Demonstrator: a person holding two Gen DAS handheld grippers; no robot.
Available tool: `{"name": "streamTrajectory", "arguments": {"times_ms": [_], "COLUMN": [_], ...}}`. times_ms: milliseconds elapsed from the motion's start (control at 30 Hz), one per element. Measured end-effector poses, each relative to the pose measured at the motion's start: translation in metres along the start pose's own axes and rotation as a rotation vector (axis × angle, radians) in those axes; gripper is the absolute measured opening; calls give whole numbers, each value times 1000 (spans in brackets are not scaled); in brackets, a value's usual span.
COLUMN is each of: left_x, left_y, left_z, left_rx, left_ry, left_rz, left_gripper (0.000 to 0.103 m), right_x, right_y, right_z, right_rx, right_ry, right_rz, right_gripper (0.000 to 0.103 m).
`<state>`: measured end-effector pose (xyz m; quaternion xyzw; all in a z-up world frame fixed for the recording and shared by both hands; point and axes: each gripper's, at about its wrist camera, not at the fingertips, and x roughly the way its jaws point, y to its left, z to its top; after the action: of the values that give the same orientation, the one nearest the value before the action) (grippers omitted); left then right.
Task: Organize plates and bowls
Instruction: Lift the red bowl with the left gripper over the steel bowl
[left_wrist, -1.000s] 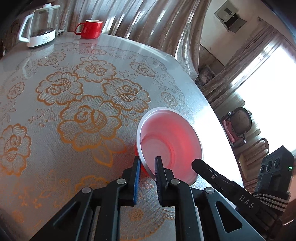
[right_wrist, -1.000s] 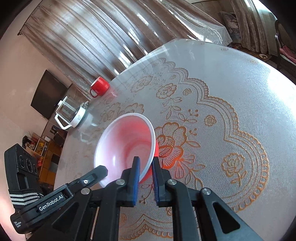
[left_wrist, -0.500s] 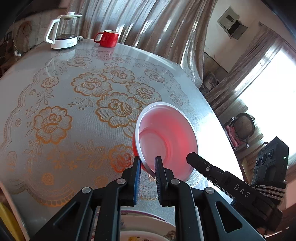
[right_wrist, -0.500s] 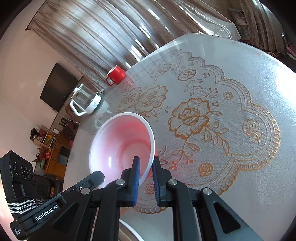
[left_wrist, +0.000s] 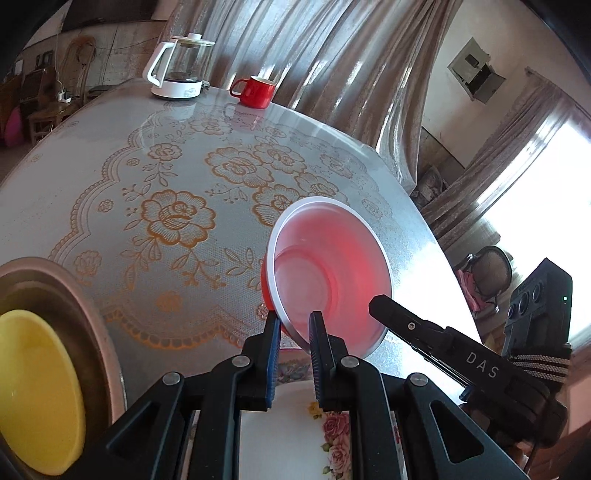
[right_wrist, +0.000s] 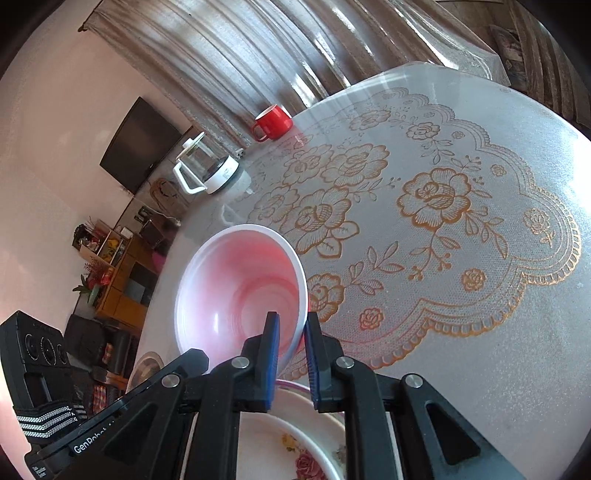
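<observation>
Both claws clamp one red bowl's rim. Left wrist: left claw (left_wrist: 293, 326) pinches the red bowl (left_wrist: 328, 273) above a floral plate (left_wrist: 295, 435). Right wrist: right claw (right_wrist: 290, 328) grips its opposite edge, over the counter (right_wrist: 461, 332).

Both wrist views look down, sharing table (left_wrist: 110, 155).

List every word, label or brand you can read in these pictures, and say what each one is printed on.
"DAS" – white letters on the right gripper, seen in the left wrist view.
"GenRobot" – white letters on the left gripper, seen in the right wrist view; whatever follows is cut off by the other gripper's frame.
Nothing readable on the bowl, mug, kettle or flowered plate.
</observation>
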<state>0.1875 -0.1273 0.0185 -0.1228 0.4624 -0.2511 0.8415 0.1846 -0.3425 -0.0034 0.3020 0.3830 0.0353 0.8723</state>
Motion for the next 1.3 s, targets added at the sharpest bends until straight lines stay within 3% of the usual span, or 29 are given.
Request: {"name": "streamTrajectory", "arguments": {"times_ms": [767, 1300], "left_x": [-81, -131], "left_y": [53, 121], "left_z": [-29, -55], "left_rx": [-53, -195], "left_ry": [-121, -182], "left_rz": [29, 77], "left_gripper": [15, 15], "right_x": [14, 40], "right_y": [80, 147], "right_z": [-43, -79], "right_rx": [-164, -267], "right_ry": [80, 193], "right_rz": [77, 203], "right_gripper": [14, 14]}}
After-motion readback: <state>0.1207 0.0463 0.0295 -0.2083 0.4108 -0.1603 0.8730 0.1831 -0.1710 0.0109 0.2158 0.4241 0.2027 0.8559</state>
